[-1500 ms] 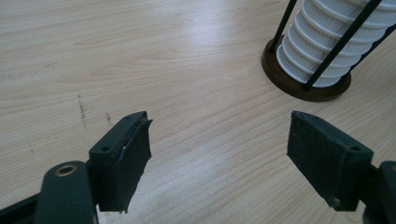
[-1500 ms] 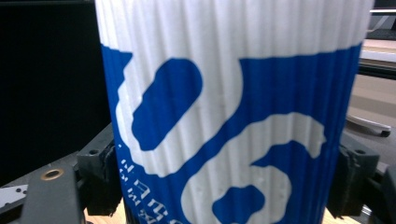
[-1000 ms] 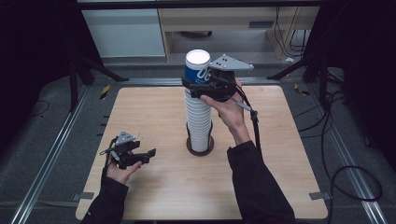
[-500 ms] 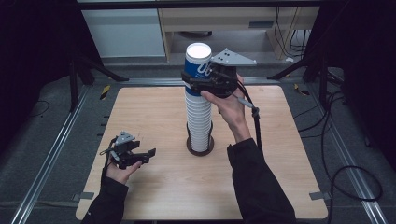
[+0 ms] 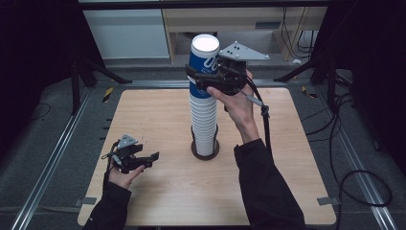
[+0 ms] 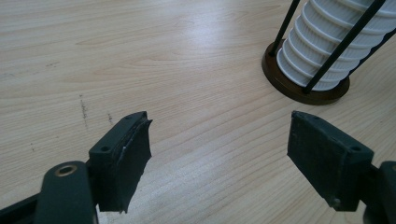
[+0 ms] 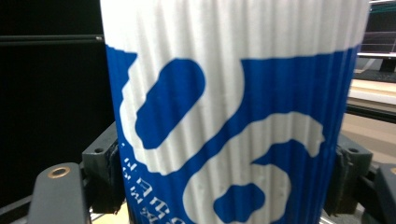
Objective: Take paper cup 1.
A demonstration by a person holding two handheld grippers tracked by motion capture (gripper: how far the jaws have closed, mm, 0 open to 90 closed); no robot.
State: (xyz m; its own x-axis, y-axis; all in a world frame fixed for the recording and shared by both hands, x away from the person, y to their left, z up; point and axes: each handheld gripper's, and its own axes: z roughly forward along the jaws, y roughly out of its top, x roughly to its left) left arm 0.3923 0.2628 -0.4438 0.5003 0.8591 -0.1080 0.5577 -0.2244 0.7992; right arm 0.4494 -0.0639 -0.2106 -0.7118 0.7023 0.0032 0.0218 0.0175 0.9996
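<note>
A stack of cups [image 5: 203, 122] stands in a round holder [image 5: 205, 149] near the middle of the table [image 5: 158, 115]. The top cup [image 5: 203, 67] sits between the jaws of the right gripper [image 5: 207, 79], above the stack. The left gripper [image 5: 143, 160] rests low at the table's front left, well apart from the holder

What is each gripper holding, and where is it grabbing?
The right gripper squeezes the top cup of the stack by its blue sides. The left gripper is open, holding nothing.
</note>
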